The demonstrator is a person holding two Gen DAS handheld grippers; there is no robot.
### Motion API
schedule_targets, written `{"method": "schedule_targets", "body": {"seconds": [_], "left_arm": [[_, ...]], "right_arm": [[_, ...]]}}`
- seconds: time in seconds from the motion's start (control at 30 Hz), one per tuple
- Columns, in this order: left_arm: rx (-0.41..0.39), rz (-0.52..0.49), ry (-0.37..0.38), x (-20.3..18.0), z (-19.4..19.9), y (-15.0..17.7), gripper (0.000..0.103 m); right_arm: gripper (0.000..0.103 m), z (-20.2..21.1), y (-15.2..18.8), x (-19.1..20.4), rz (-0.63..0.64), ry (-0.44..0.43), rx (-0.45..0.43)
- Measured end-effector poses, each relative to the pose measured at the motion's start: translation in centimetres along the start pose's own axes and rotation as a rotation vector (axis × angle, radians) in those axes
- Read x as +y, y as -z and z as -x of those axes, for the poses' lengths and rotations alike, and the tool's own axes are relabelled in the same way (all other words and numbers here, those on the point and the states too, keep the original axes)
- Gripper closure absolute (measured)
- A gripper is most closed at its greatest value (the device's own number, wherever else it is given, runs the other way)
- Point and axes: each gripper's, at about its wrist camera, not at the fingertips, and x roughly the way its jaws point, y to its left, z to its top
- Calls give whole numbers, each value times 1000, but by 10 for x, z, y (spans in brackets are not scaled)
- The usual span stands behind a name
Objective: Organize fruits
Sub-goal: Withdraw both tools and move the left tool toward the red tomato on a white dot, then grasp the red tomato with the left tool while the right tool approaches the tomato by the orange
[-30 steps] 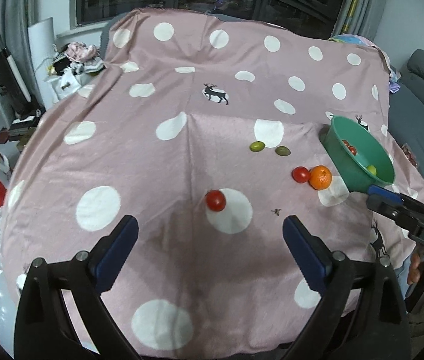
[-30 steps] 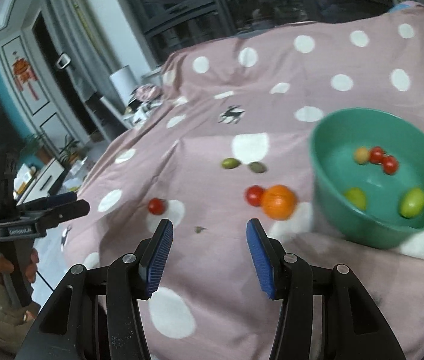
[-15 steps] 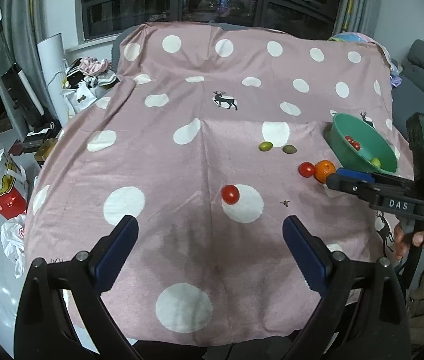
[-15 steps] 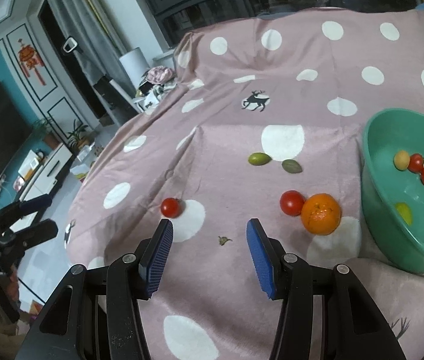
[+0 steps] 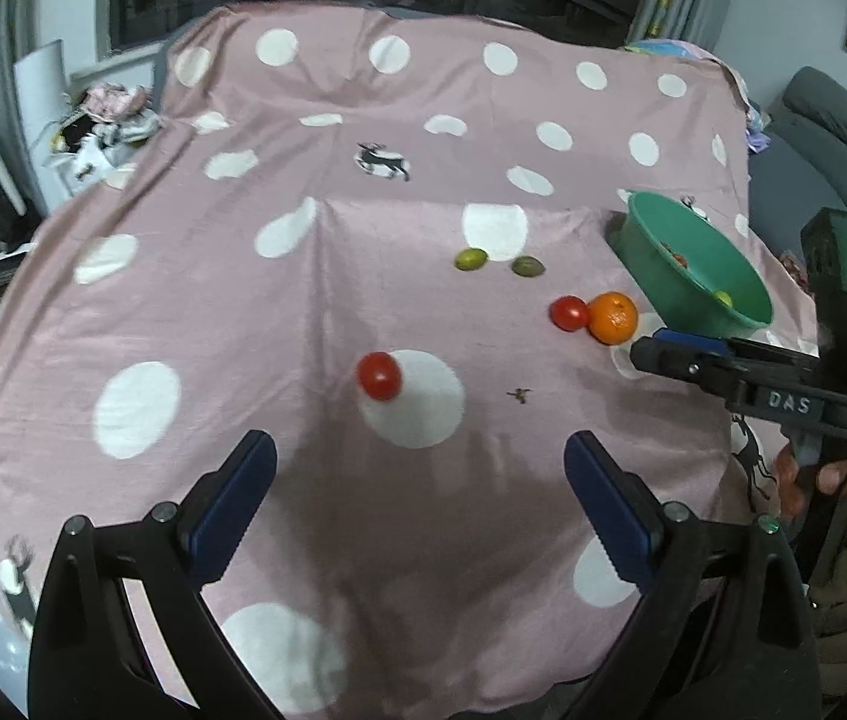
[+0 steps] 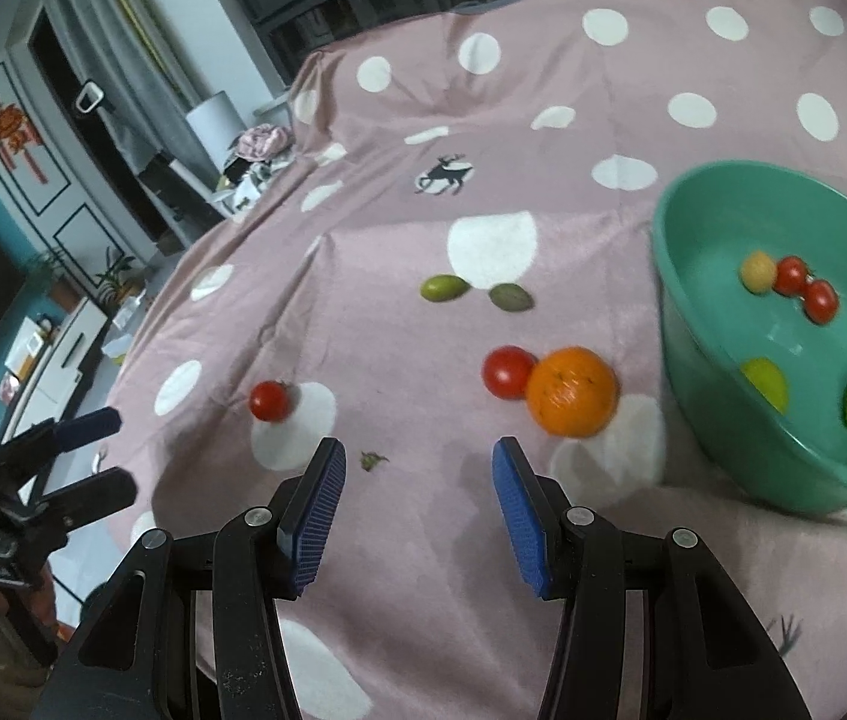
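Both claws spread apart, nothing between the blue pads. Left gripper [image 5: 417,480] aimed down at the pink polka-dot cloth [image 5: 243,312], lone small round red tomato [image 5: 380,376] straight ahead, slightly left of centre. Right gripper [image 6: 417,510] nearer the round orange citrus [image 6: 571,391] touching another red tomato [image 6: 507,372], ahead and right, beside the green plastic bowl [image 6: 693,324].

My counter [image 5: 315,312] wears a pink polka-dot cloth. On it: lone tomato [image 5: 379,376], second tomato [image 5: 569,313] touching an orange [image 5: 613,317], two green olive-like fruits [image 5: 470,258] side by side, a stem scrap [image 5: 520,395], green bowl [image 5: 657,246].
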Motion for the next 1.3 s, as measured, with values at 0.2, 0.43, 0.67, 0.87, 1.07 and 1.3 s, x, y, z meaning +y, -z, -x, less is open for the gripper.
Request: {"method": "schedule_targets", "body": {"seconds": [0.2,0.43,0.67,0.87,1.07,1.3], "left_arm": [[22,-9,52,-2,-22,-6,7],[31,-5,80,4,-36,-10,11],[53,-40,89,3,-57,-23,26],[103,-54,85,6,-78,-27,36],[155,-50,36,12,-97,-29,44],[169,-56,5,12,-108,-31,76]], "right_arm": [[51,9,5,-14,-28,62,-1],[51,10,8,-19,-32,78,4],[51,2,9,-13,9,60,20],[51,-4,8,-9,35,53,33],[51,-12,2,-6,56,52,51],[51,-22,-6,-2,82,59,68]]}}
